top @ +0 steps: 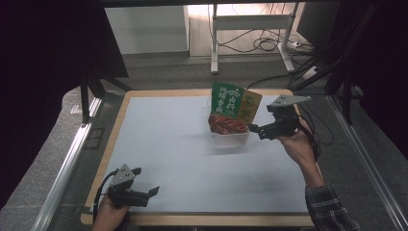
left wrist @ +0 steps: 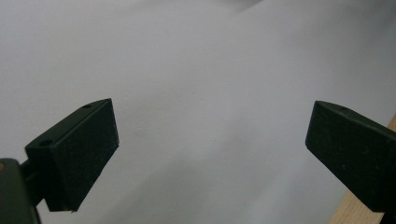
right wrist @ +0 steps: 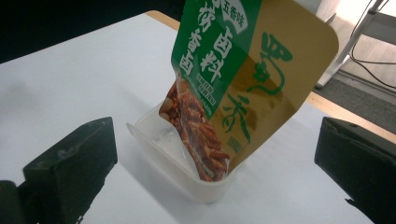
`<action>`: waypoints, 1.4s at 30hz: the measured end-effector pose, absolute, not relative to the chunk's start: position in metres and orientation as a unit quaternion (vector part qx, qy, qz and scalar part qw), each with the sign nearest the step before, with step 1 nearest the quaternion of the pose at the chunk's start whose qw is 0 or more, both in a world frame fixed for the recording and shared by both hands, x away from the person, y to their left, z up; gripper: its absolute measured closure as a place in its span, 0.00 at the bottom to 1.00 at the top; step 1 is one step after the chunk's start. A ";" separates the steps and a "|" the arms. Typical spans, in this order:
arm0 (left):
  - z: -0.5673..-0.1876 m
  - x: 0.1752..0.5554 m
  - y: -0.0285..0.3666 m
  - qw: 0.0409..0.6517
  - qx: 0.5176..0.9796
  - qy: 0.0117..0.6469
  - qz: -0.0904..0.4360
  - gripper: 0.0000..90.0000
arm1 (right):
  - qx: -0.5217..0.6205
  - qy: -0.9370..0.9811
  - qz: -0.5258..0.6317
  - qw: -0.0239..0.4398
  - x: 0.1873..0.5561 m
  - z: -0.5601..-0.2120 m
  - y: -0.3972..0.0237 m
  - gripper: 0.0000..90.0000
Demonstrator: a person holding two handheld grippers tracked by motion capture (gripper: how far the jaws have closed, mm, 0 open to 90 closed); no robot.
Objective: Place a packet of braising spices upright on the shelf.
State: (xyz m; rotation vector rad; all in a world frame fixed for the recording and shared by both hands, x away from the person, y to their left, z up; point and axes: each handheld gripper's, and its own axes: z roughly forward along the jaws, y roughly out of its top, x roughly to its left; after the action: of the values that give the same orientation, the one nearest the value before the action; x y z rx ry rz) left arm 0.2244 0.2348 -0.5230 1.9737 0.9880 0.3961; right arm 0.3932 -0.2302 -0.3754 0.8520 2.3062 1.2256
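Glossy foil pouch (right wrist: 243, 79); translucent plastic tub (right wrist: 187, 168); matt white sheet (top: 173, 144) over wood table (top: 120, 120); matt black tool pads (left wrist: 84, 149).

High view set above near side of counter (top: 163, 144), faced forward and down; whole white top taken in, floor and desk legs seen beyond far edge.

Left gripper view carried low over near left corner of counter (left wrist: 187, 93), faced along own black fingers (left wrist: 74, 158); white surface seen close, wooden edge caught at lower right.

Right gripper view held close to snack packet (right wrist: 233, 79) standing in white tub (right wrist: 187, 172), faced past it toward far edge. Same packet (top: 235, 103) and tub (top: 230, 139) shared with high view, at counter's far right.
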 end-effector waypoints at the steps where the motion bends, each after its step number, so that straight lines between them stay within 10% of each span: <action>1: -0.523 0.224 0.235 0.434 0.793 0.397 0.159 0.03 | 0.304 0.823 0.437 0.196 0.393 -0.375 -0.230 0.00; 42: -0.523 0.223 0.233 0.434 0.799 0.384 0.162 0.01 | 0.292 0.825 0.439 0.204 0.348 -0.412 -0.239 0.00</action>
State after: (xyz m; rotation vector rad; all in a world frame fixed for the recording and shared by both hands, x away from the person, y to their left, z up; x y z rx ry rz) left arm 0.2228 0.2331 -0.5226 1.9892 0.9554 0.4038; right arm 0.3483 -0.2390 -0.4115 0.8145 2.3017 1.2242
